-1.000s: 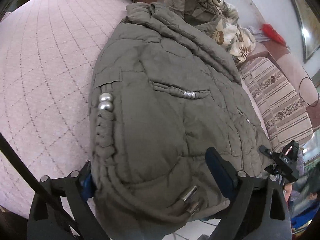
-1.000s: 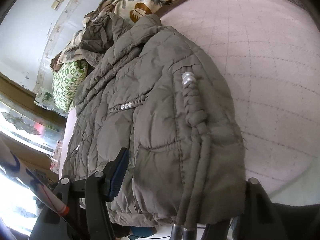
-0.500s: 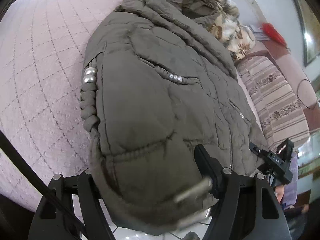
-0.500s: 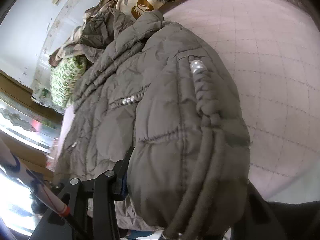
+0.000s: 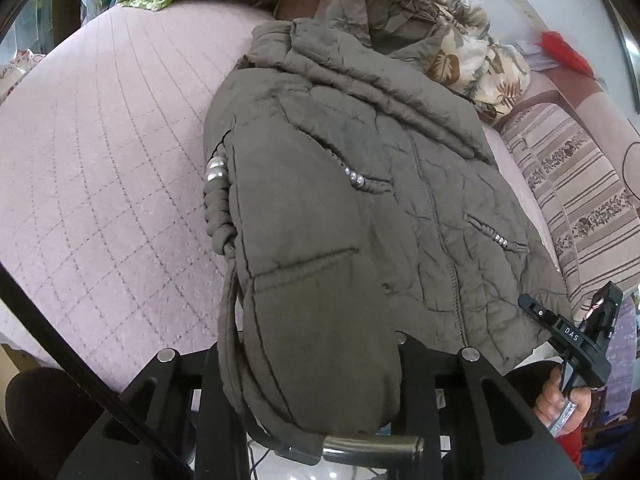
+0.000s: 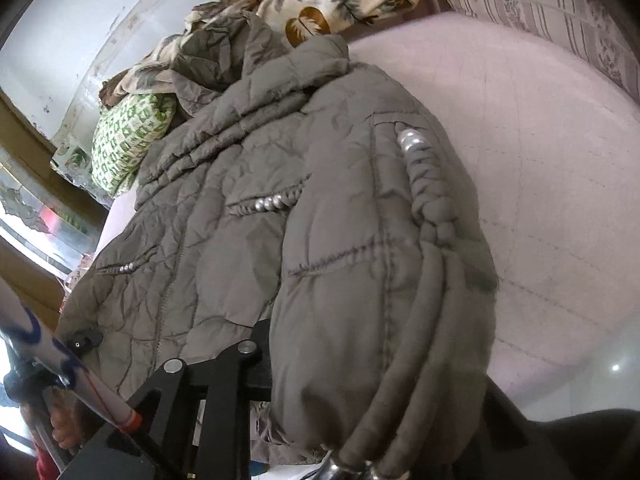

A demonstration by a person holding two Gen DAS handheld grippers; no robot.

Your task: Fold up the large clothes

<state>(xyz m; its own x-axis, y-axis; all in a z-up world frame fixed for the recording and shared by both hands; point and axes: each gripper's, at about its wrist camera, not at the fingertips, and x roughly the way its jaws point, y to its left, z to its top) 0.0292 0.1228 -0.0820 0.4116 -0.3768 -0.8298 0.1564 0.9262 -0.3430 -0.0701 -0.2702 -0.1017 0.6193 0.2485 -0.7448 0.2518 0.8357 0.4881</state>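
Olive-grey quilted puffer jacket (image 5: 360,208) lies spread on pink quilted bedspread (image 5: 100,152), hem hanging off near edge. L gripper (image 5: 312,376) jaws closing, pinching hem fabric w/ braided drawcord (image 5: 218,204) alongside. R gripper (image 6: 352,392) jaws closing too, bunched hem clamped between; its right finger hidden by fabric.

The left hand-held gripper (image 5: 310,364) was matte black with angular, cut-out finger arms and round silver screw heads. The right hand-held gripper (image 5: 576,336), seen across from it, was black too, lettered "DAS" in white.
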